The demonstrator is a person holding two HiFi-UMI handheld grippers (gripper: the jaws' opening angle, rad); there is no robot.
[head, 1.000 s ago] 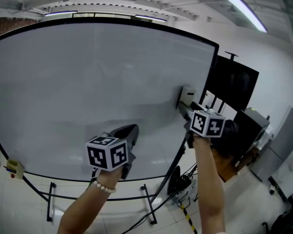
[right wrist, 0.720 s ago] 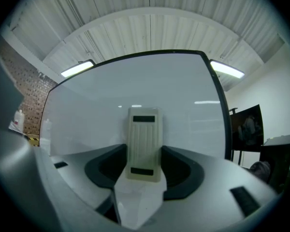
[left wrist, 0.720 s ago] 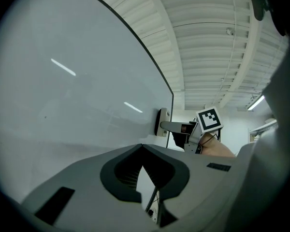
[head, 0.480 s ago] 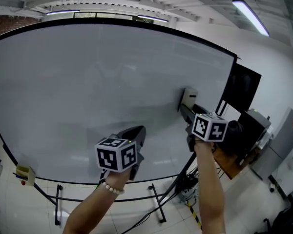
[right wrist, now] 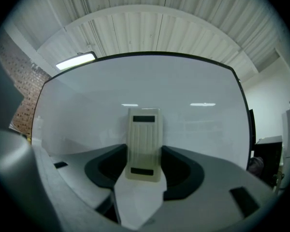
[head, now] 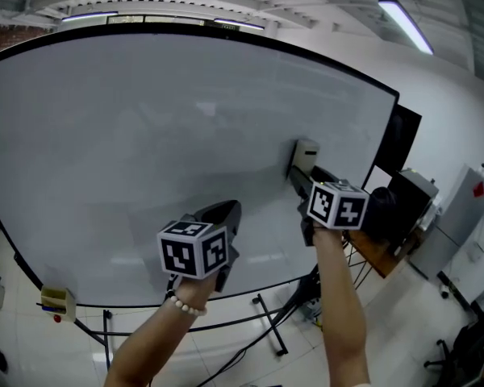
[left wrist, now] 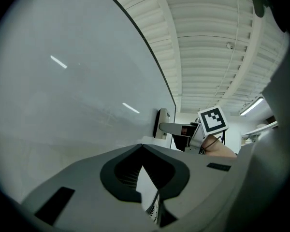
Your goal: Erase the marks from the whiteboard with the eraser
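Pale grey whiteboard (head: 145, 135) with a thin black frame. Cream ribbed eraser (right wrist: 144, 144) with two dark bands. Left gripper (left wrist: 142, 148) and right gripper (right wrist: 144, 154): grey, black-lined jaws, black-and-white square-patterned cubes (head: 194, 248).

Whiteboard (head: 145, 135) upright on a floor stand, filling the field ahead; eraser (head: 305, 153) against its right part, between the jaws of the right gripper (head: 300, 176); left gripper (head: 224, 216) lower and leftward, before the board's bottom part; screen (head: 403, 139) behind the board's right edge.
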